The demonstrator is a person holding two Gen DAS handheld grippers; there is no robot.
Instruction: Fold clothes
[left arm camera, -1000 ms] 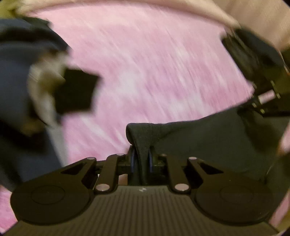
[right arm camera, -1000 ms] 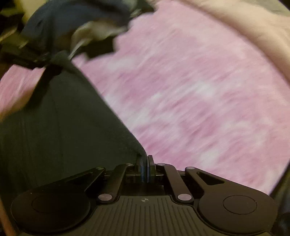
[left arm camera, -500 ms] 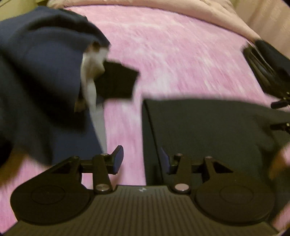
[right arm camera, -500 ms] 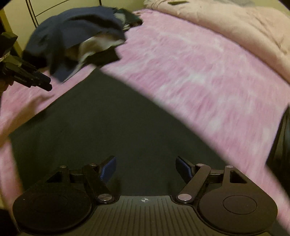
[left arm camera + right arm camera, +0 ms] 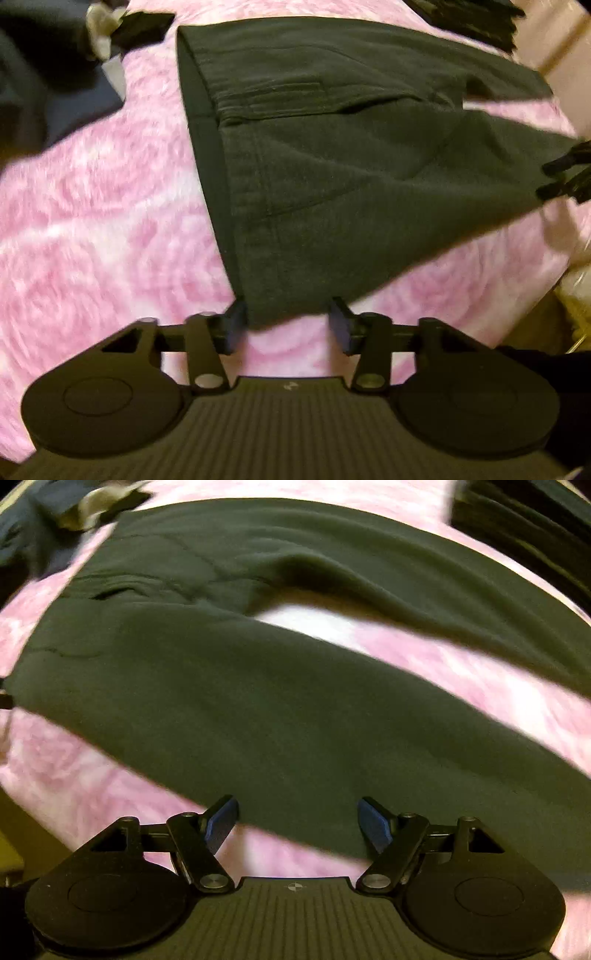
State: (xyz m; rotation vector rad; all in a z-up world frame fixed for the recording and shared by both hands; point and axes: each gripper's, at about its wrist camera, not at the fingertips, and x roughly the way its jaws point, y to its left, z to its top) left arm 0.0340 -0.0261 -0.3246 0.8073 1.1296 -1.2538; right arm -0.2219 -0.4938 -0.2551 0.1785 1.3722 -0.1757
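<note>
Left wrist view showed a pink bedspread (image 5: 92,206) under everything, with dark trousers (image 5: 332,166) spread flat on it. Waistband (image 5: 207,147) lay along the left side of that view, and the two legs ran off to the right, so the long axis went across the bed from left gripper toward right gripper. Right wrist view showed the legs parted, a wedge of pink between them, the near leg (image 5: 295,720) just ahead of the fingers. Whether the trousers were at an early or a late fold could not be settled; they lay one layer deep, legs not stacked.

A heap of navy clothes (image 5: 44,74) sat beyond the waistband, apart from the trousers. A dark folded stack (image 5: 524,535) lay at far right.

Left gripper (image 5: 288,325) was spread wide, holding nothing, its fingers either side of the near waistband corner. Right gripper (image 5: 297,821) was likewise released, straddling the near leg's edge. Each gripper was nearest its own end, cloth directly ahead. Both views were motion-blurred.
</note>
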